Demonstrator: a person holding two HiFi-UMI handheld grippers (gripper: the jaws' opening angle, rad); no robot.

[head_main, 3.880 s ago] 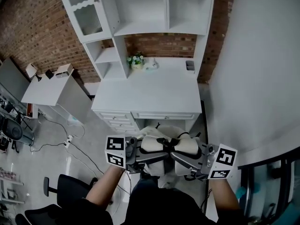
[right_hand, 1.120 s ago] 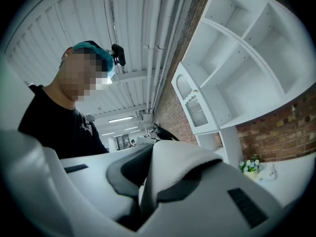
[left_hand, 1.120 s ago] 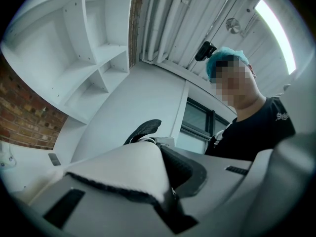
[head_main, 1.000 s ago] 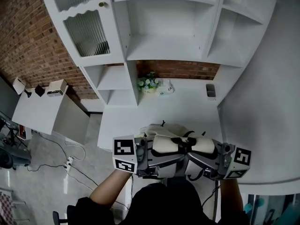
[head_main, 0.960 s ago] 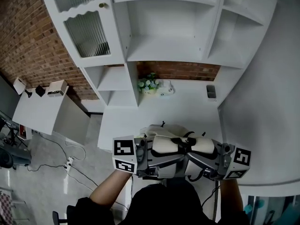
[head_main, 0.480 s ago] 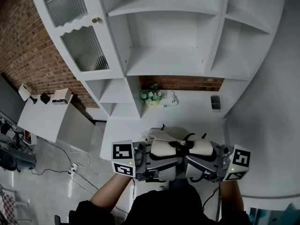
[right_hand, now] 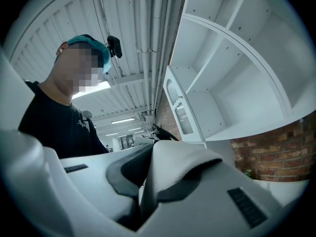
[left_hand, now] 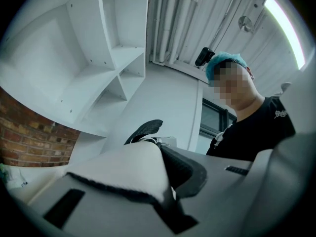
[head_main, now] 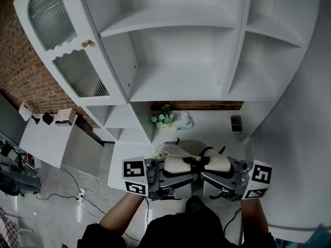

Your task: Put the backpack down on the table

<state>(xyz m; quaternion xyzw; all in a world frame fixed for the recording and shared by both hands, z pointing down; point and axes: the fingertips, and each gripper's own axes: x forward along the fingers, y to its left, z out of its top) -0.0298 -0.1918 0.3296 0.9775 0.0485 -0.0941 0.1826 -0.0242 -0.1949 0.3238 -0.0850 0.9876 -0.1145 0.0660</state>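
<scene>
A cream backpack (head_main: 178,150) with black-edged padded shoulder straps hangs between both grippers, above the front part of the white desk (head_main: 214,133). My left gripper (head_main: 173,173) is shut on the left strap (left_hand: 126,169), its cream pad and black mesh edge pinched between the grey jaws (left_hand: 163,201). My right gripper (head_main: 209,173) is shut on the right strap (right_hand: 180,167) in the same way (right_hand: 143,204). The bag's lower part is hidden behind the straps and grippers, so I cannot tell whether it touches the desk.
At the desk's back stand a small flower pot (head_main: 162,119), a white object (head_main: 184,122) and a small dark holder (head_main: 236,123). White hutch shelves (head_main: 176,81) rise above, with a glass-door cabinet (head_main: 67,61) at left. A side table (head_main: 44,138) is further left.
Both grippers and the backpack have moved forward together toward the desk and hutch, which now fill more of the head view. Both grips are unchanged.
</scene>
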